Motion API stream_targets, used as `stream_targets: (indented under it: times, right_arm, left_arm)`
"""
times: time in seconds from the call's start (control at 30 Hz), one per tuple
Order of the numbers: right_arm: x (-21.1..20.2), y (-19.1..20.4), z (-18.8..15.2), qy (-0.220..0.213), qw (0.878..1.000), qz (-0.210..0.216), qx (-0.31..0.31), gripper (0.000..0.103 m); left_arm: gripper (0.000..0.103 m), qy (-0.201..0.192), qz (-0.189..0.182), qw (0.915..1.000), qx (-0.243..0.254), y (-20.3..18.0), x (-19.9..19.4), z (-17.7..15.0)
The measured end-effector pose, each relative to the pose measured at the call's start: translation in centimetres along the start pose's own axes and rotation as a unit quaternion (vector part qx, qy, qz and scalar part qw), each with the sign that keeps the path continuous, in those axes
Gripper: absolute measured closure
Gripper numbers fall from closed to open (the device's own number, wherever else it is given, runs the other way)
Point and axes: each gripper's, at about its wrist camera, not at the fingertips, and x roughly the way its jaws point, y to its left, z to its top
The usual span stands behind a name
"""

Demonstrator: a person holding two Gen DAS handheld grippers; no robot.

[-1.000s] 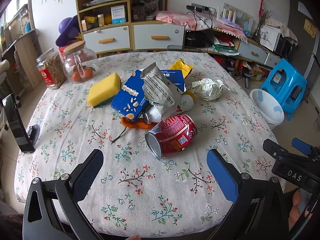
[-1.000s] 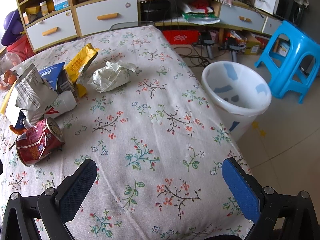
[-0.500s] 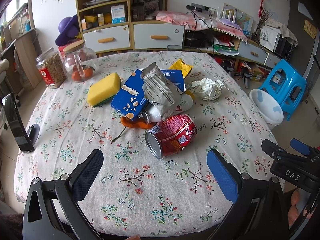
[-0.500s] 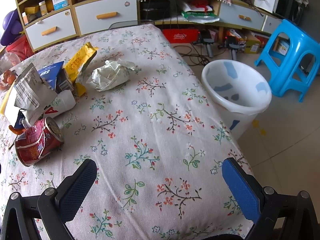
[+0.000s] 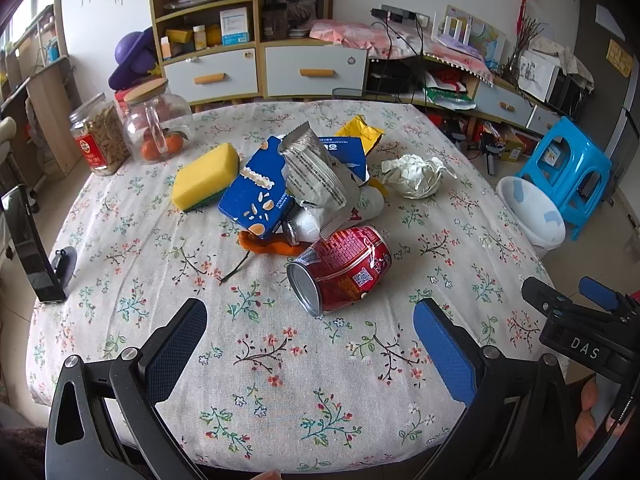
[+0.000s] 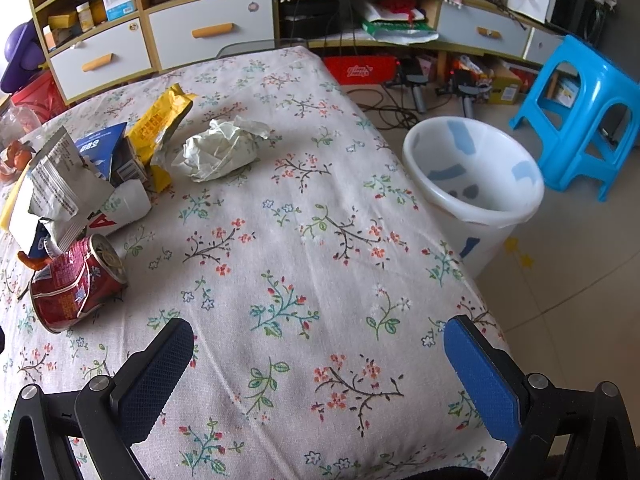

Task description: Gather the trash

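Nothing has moved since the earlier frames; both grippers hang open and empty over the near table [image 6: 320, 240] edge. We see the bin [image 6: 472, 184] on the floor, right. The trash sits mid-table in a loose heap [image 5: 304, 188], so lifting one piece may topple it. The can [image 5: 340, 268] lies sideways and we'd expect it to roll away from the left gripper [image 5: 312, 344]. Right gripper [image 6: 320, 364]: paper ball [image 6: 220, 152] may squash and slip.

Both grippers are black frames with two long fingers faced in blue textured pads. The left gripper [image 5: 310, 342] shows silver screw heads along its finger arms and triangular cut-outs near the base. The right gripper [image 6: 318, 364] has the same silver screws; seen from the left wrist view, its body carries a white "DAS" marking.
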Motion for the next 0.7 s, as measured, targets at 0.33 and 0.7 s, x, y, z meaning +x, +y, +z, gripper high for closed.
stream_targets:
  times: [0.33, 0.7]
  right_arm:
    - [0.1, 0.0, 0.0, 0.001, 1.000, 0.001, 0.001, 0.000]
    - [-0.1, 0.1, 0.7, 0.015, 1.000, 0.010, 0.011, 0.000]
  left_arm:
    - [0.000, 0.003, -0.002, 1.0000, -0.002, 0.2, 0.1, -0.1]
    - [0.000, -0.004, 0.013, 0.9999, -0.009, 1.5, 0.0, 1.6]
